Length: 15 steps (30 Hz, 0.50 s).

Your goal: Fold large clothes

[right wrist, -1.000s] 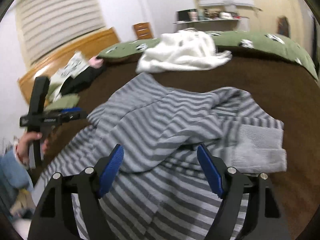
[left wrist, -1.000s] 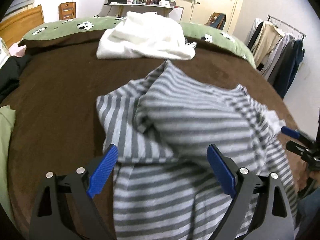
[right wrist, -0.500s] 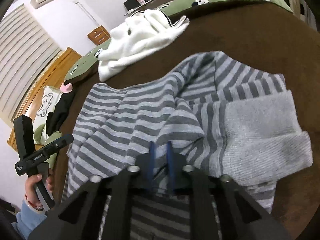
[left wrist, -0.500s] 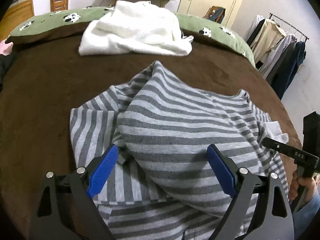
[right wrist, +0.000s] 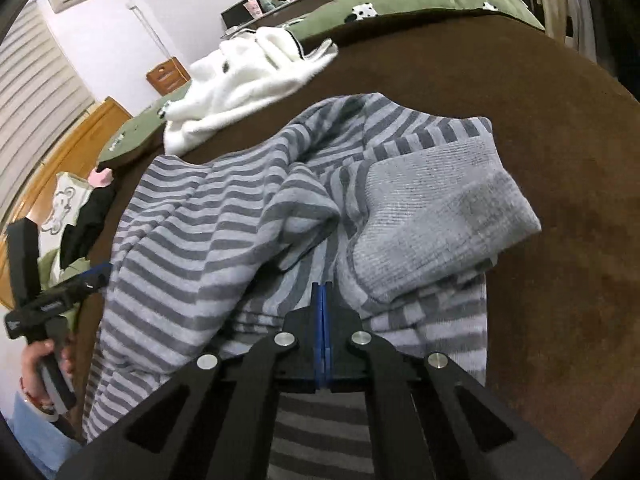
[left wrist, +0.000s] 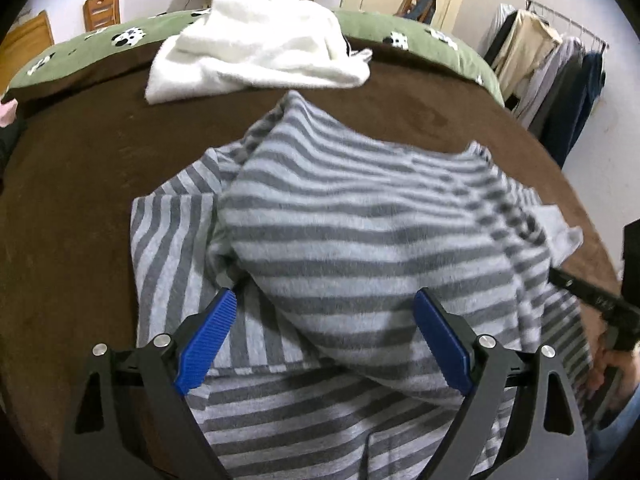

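A large grey striped garment (left wrist: 360,220) lies crumpled on the brown bedspread (left wrist: 80,200). My left gripper (left wrist: 326,300) hovers open just above it, its blue pads (left wrist: 212,332) straddling a raised fold. In the right wrist view the garment (right wrist: 192,240) has a plain grey ribbed part (right wrist: 440,216) at its right. My right gripper (right wrist: 322,292) is shut, its blue pads pressed together on the striped cloth at a crease beside that part. A hand holds the left gripper (right wrist: 52,300) at the garment's left edge, and the right gripper's body (left wrist: 592,296) shows at the garment's right edge.
A white fluffy garment (left wrist: 256,48) lies at the far side of the bed, against a green panda-print cover (left wrist: 80,52). A clothes rack (left wrist: 560,72) stands at the right. A wooden headboard (right wrist: 80,140) and dark clothing (right wrist: 92,216) are at the left.
My right gripper went from open to shut, rolled and sank onto the striped cloth. My left gripper stayed open and slid further over the garment.
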Each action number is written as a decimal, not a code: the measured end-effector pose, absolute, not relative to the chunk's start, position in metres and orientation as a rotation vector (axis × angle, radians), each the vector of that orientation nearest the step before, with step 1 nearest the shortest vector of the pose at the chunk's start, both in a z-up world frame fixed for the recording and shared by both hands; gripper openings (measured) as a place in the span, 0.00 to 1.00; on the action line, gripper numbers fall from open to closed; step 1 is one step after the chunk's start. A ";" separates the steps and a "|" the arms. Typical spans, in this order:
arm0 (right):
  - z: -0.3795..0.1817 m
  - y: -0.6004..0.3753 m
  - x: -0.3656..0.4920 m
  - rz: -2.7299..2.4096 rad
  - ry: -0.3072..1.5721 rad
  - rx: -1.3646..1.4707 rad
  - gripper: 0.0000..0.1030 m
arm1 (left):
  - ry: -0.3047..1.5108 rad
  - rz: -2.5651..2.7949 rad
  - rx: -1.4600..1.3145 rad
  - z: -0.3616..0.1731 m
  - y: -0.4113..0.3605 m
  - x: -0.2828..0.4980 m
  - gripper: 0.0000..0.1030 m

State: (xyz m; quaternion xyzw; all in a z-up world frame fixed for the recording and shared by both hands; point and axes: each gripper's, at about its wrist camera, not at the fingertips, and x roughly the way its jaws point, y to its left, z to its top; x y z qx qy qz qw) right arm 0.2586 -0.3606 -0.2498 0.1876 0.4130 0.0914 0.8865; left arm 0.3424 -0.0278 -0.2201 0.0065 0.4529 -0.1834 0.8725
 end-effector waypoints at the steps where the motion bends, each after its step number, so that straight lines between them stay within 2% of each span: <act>1: -0.243 -0.358 0.253 0.204 0.832 0.369 0.08 | 0.944 -0.385 0.010 -0.219 -0.027 0.341 0.86; 2: -0.239 -0.355 0.251 0.211 0.820 0.348 0.08 | 0.937 -0.386 0.006 -0.218 -0.027 0.339 0.86; 4: -0.227 -0.344 0.246 0.224 0.799 0.285 0.17 | 0.921 -0.390 0.006 -0.213 -0.027 0.336 0.86; 8: -0.210 -0.320 0.244 0.265 0.791 0.203 0.27 | 0.896 -0.392 0.037 -0.203 -0.035 0.331 0.86; 10: -0.203 -0.306 0.241 0.287 0.783 0.165 0.44 | 0.889 -0.404 0.055 -0.200 -0.042 0.327 0.87; 15: -0.200 -0.270 0.243 0.363 0.791 0.079 0.47 | 0.904 -0.416 0.121 -0.208 -0.058 0.321 0.87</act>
